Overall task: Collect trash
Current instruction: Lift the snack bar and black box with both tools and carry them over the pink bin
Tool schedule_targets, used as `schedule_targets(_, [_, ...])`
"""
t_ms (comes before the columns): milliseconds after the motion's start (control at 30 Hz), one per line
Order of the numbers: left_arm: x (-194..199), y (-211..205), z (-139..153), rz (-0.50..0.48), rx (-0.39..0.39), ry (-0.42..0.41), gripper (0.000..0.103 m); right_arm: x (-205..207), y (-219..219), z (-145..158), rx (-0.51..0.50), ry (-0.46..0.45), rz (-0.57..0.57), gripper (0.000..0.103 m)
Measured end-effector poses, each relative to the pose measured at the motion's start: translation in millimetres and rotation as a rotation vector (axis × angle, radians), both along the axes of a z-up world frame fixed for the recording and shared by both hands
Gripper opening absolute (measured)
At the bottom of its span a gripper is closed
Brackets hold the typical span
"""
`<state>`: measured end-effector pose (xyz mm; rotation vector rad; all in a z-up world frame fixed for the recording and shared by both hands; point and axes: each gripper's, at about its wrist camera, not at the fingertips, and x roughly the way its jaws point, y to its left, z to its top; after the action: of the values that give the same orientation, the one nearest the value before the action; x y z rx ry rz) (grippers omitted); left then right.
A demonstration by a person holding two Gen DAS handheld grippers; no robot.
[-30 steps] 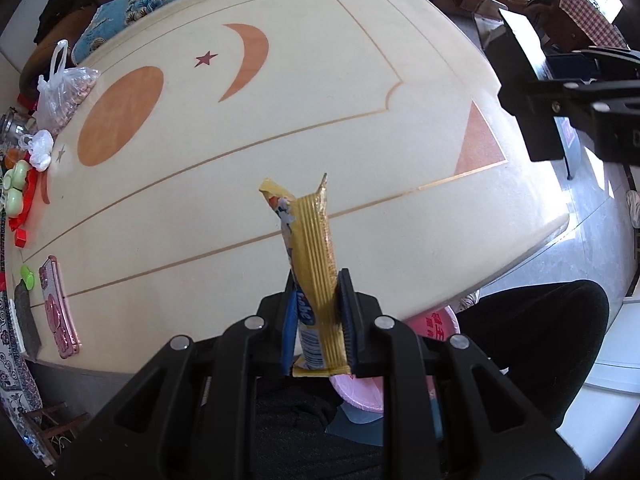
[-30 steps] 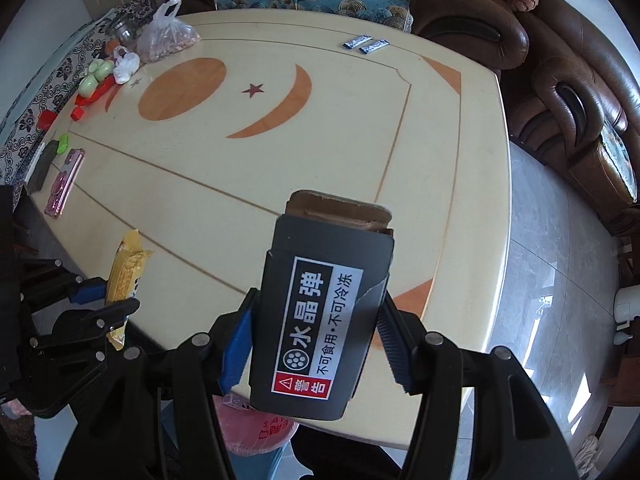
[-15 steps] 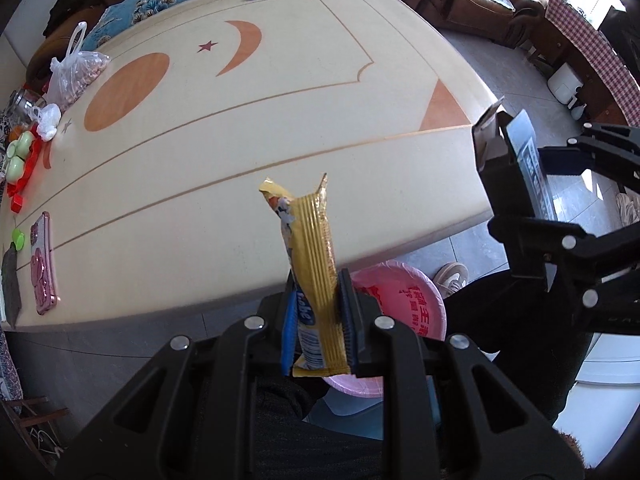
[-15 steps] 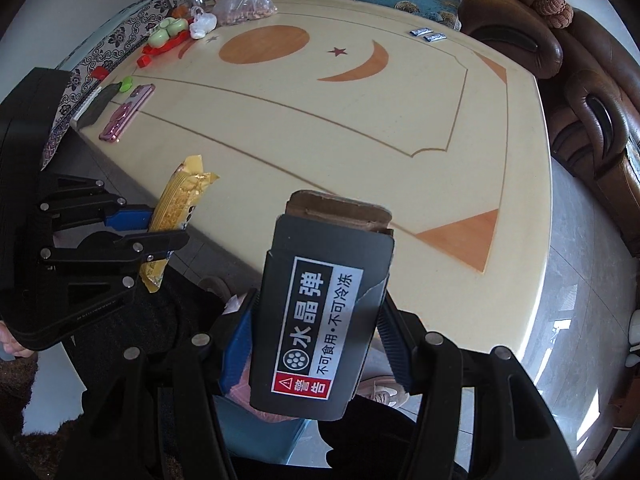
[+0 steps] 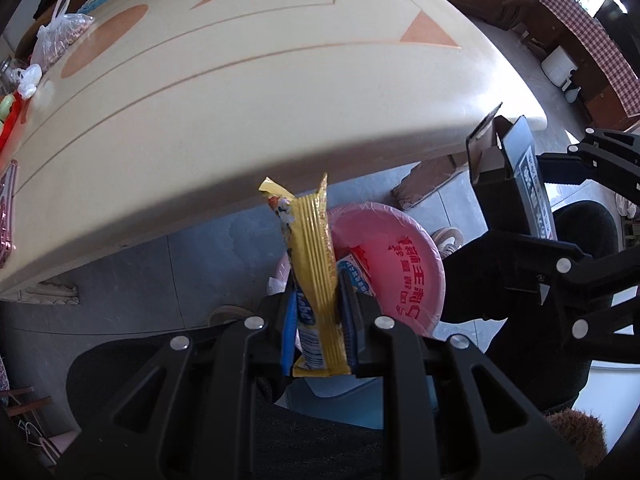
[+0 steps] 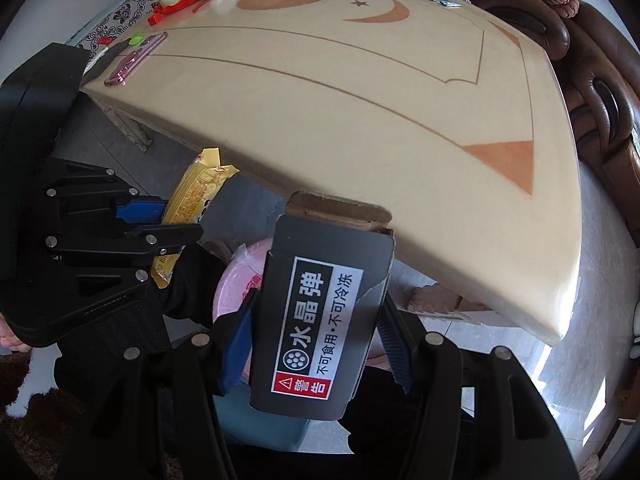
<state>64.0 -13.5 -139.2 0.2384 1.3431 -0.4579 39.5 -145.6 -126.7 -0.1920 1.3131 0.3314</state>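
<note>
My left gripper (image 5: 318,304) is shut on a yellow snack wrapper (image 5: 312,264), which stands upright between the jaws. It hangs just above a trash bin lined with a pink bag (image 5: 404,268) on the floor by the table's near edge. My right gripper (image 6: 316,320) is shut on a black cardboard box (image 6: 320,320) with a white label and an open brown flap. The box also shows at the right of the left wrist view (image 5: 516,188). The pink bin (image 6: 240,280) lies partly hidden behind the box. The wrapper (image 6: 192,196) and left gripper (image 6: 160,220) show at left.
The cream table (image 5: 240,80) with orange inlays fills the upper view. On it are a pink phone (image 6: 136,58), a bag of nuts (image 5: 60,36), red and green items (image 6: 176,0) and two small sachets (image 6: 442,0). Brown sofas (image 6: 592,60) stand beyond. A blue bin body (image 6: 260,420) sits below.
Both grippers have drawn back off the table and dropped below its edge, toward the pink-lined bin. Each keeps hold of its item.
</note>
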Motion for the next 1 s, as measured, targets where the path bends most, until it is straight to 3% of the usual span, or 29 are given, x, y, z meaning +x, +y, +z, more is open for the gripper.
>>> schedule_targets(600, [-26,-12,-92,-0.037,0.038,0.155,0.02,-35,3,-99,-0.043,0.079,-0.056,0.056])
schedule_targets(1000, [-17,-20,-179,-0.003,0.079,0.365,0.02,-26,-8,-181,-0.05,0.18,-0.185,0.056])
